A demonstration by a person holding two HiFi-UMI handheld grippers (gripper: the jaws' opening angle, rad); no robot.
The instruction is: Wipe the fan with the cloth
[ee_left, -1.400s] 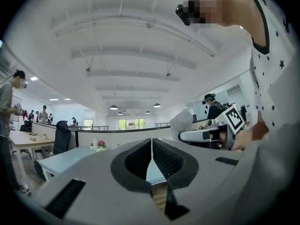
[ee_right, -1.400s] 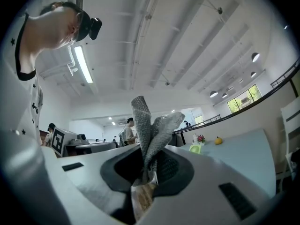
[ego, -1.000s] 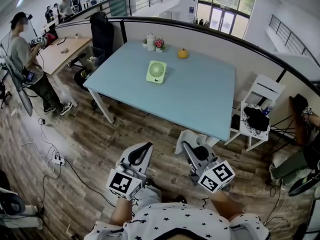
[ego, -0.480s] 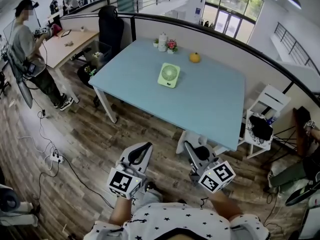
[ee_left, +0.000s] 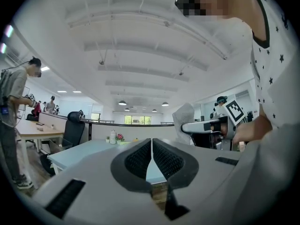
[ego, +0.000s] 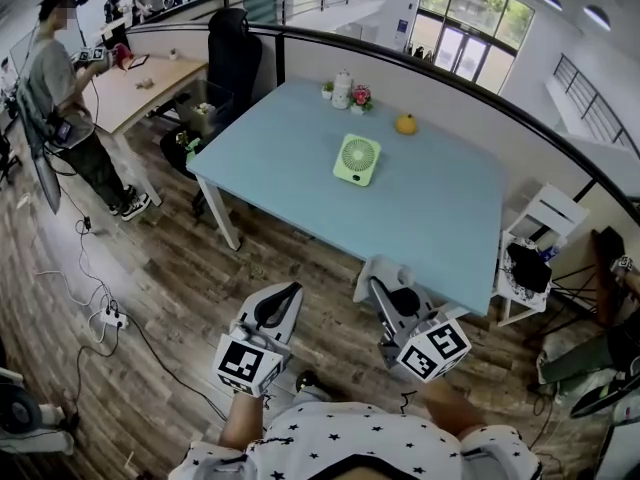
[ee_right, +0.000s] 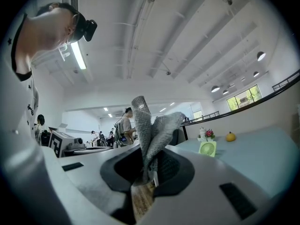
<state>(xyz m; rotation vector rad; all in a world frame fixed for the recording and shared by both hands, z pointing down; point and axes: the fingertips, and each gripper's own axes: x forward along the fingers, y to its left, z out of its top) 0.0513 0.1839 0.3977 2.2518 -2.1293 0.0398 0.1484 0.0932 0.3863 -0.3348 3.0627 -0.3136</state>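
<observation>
A small light-green fan (ego: 357, 159) stands upright on the pale blue table (ego: 300, 178), far ahead of both grippers. The same fan (ee_right: 207, 148) shows small in the right gripper view. My right gripper (ego: 382, 293) hovers over the wooden floor short of the table's near edge, shut on a grey mesh cloth (ego: 368, 276). That cloth (ee_right: 150, 130) sticks up out of the jaws. My left gripper (ego: 288, 293) is beside it at the same height, its jaws (ee_left: 152, 142) shut with nothing between them.
On the table's far side stand a white jar (ego: 342, 88), a flower pot (ego: 361, 96) and an orange fruit (ego: 405, 123). A white chair (ego: 535, 230) is at the table's right, a black office chair (ego: 235, 53) at its left. A person (ego: 60, 78) stands by a wooden desk (ego: 140, 83). Cables and a power strip (ego: 110, 318) lie on the floor.
The table and fan have shifted right and a little nearer in the head view, as the viewpoint moved. Both grippers keep the same pose, the right still holding the cloth.
</observation>
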